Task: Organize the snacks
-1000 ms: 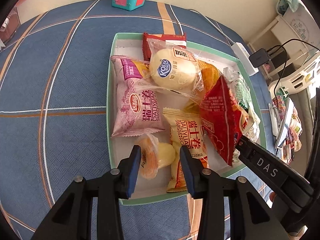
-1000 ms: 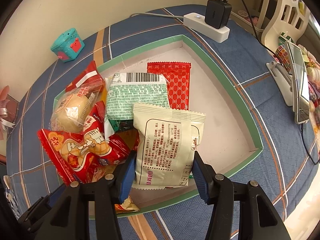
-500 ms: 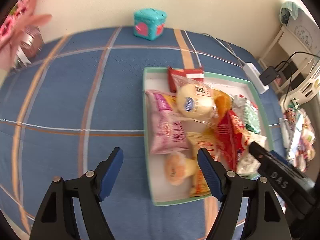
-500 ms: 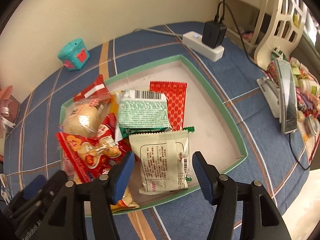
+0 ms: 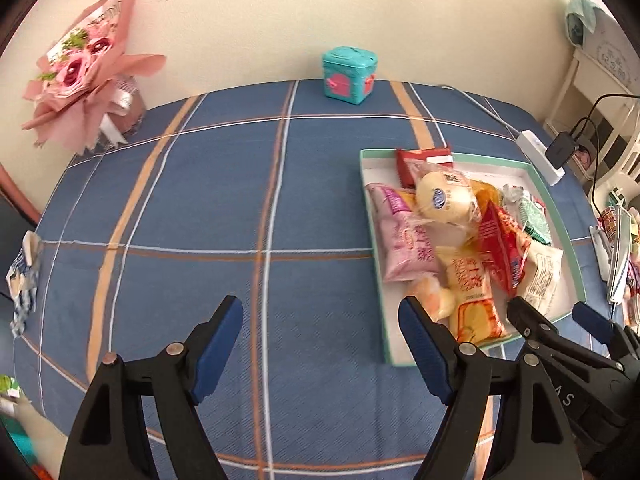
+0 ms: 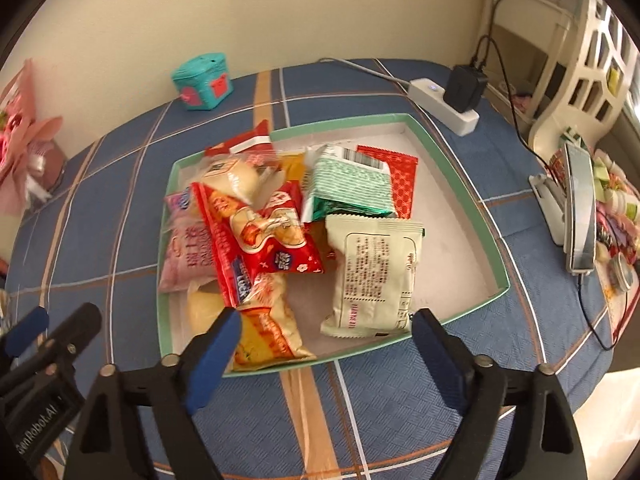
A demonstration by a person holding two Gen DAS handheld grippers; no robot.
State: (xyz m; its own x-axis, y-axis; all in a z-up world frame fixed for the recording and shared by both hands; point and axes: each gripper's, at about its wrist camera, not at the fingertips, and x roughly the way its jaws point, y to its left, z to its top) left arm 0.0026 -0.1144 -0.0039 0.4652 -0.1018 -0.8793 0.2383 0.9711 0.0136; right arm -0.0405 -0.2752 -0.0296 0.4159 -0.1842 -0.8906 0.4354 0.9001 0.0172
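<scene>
A green-rimmed tray [image 5: 370, 216] on the blue checked cloth holds several snack packets. Among them are a pink packet [image 5: 400, 240], a wrapped bun [image 5: 444, 200], a red packet [image 6: 260, 236], a yellow packet [image 6: 268, 328], a green-striped packet [image 6: 348, 188] and a pale packet [image 6: 376, 272]. My left gripper [image 5: 320, 312] hangs over bare cloth left of the tray, jaws opening, nothing between them. My right gripper [image 6: 326, 320] hovers at the tray's near rim, jaws opening wide. The pale packet lies flat just beyond its tips, untouched.
A teal toy box [image 5: 349, 74] stands by the far wall and a pink bouquet [image 5: 80, 68] at the far left. A power strip with charger [image 6: 444, 104] and a phone on a stand [image 6: 578, 208] sit right of the tray. A crumpled wrapper [image 5: 24, 276] lies at the left edge.
Both grippers opened and drew back and up from the tray. The left let go of a small orange-and-yellow snack and swung left; the right released the pale packet, which stays in the tray.
</scene>
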